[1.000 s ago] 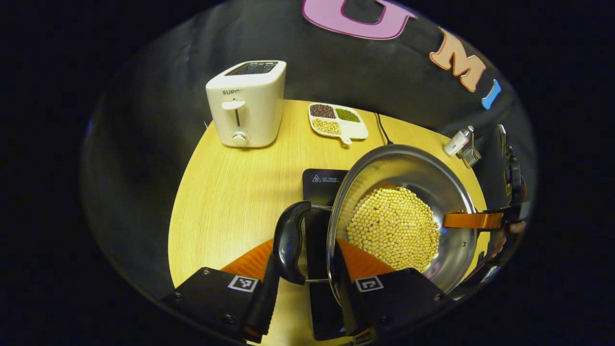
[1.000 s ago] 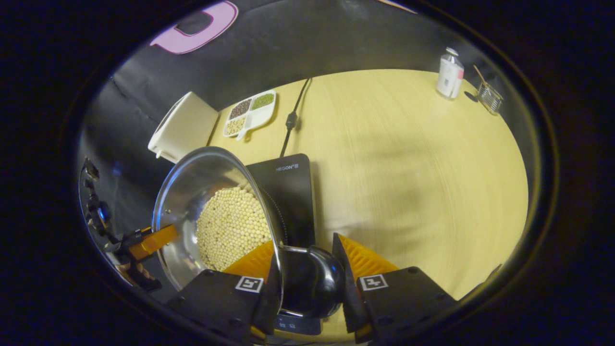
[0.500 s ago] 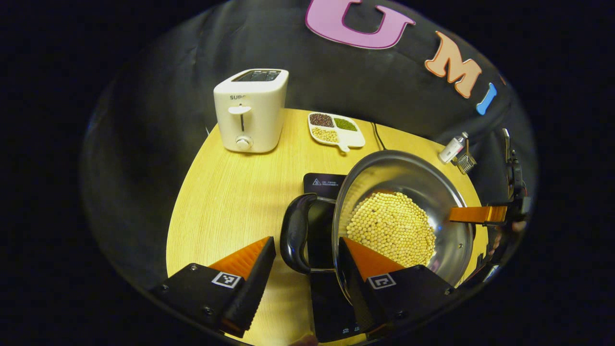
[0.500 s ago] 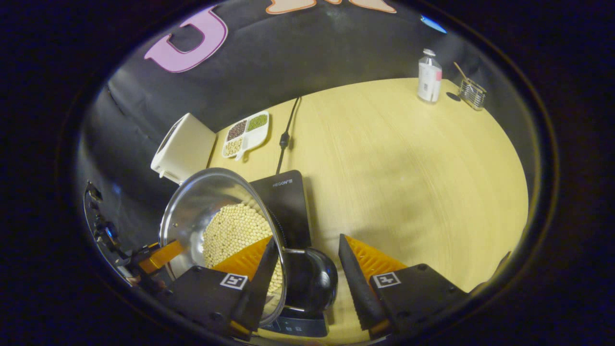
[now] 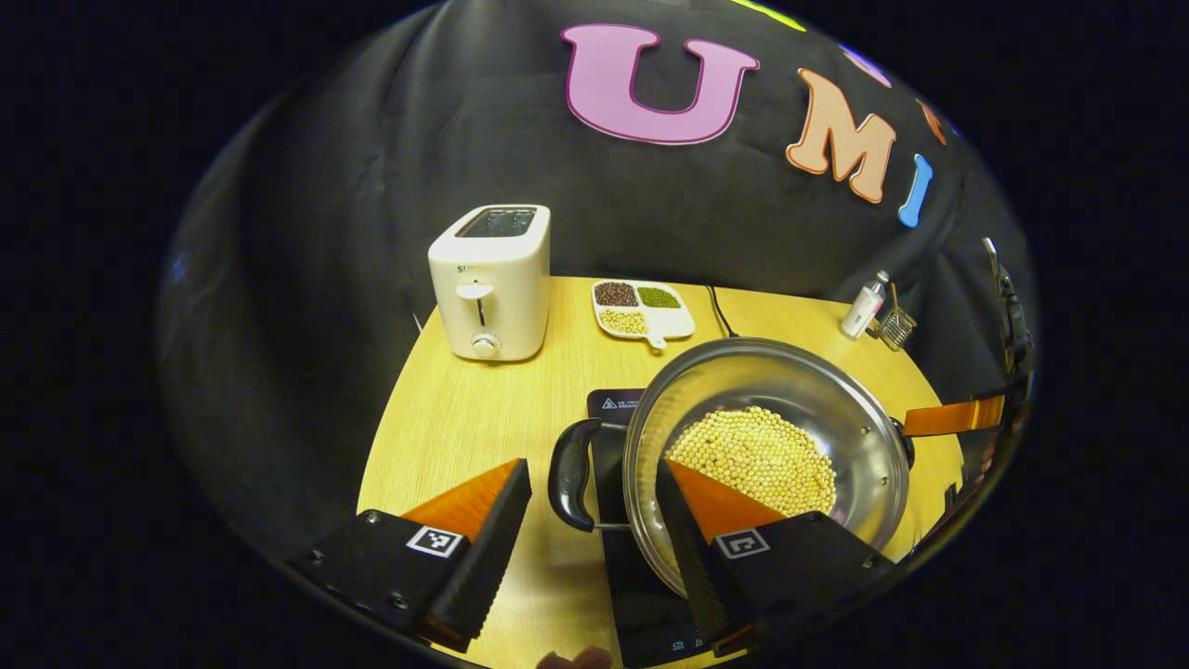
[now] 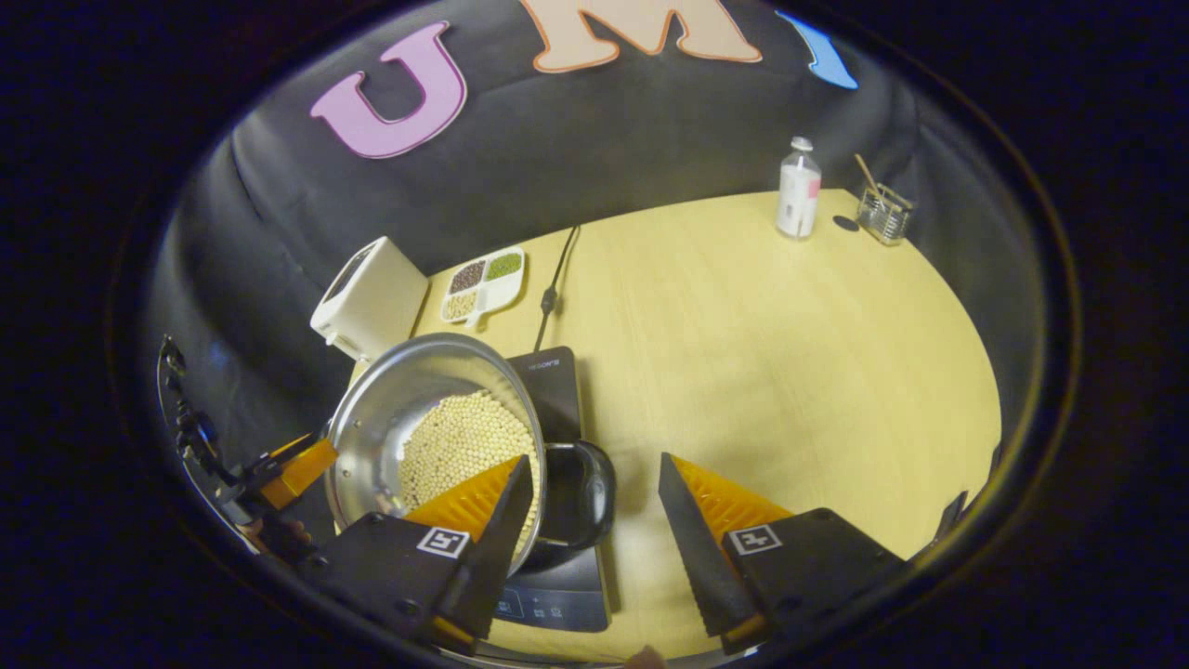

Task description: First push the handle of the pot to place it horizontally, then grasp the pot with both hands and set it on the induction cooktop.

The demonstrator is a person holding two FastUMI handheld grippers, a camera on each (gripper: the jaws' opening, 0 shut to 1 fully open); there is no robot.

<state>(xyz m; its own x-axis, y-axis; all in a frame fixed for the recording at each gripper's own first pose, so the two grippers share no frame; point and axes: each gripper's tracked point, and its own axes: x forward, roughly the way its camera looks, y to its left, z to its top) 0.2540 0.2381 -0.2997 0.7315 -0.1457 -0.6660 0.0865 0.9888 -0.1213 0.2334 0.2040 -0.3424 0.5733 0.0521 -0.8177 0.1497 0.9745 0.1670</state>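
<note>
Steel and shiny, the pot (image 5: 766, 455) sits on the black cooktop (image 5: 641, 595) near the front of the bench (image 5: 464, 418), with a layer of pale beans (image 5: 752, 460) covering its bottom. Its two black handles stick out level, one to each side.

In the left gripper view, the left claw (image 5: 594, 520) is released, its orange fingers spread wide and holding nothing. One pot handle (image 5: 568, 474) lies in the gap between them, clear of both; the inner finger (image 5: 711, 497) overlaps the pot's rim in the picture, and I cannot tell if it touches.

In the right gripper view, the right claw (image 6: 594, 520) is likewise spread wide and empty, the other handle (image 6: 581, 492) lying between its fingers. Both claws point forward and down over the bench.

Farther back stand a white toaster (image 5: 489, 282) and a divided dish of beans (image 5: 643, 308), with a power cord (image 6: 553, 279) beside it. A small bottle (image 6: 799, 189) and a glass holder (image 6: 882, 214) stand well apart at the far corner.
</note>
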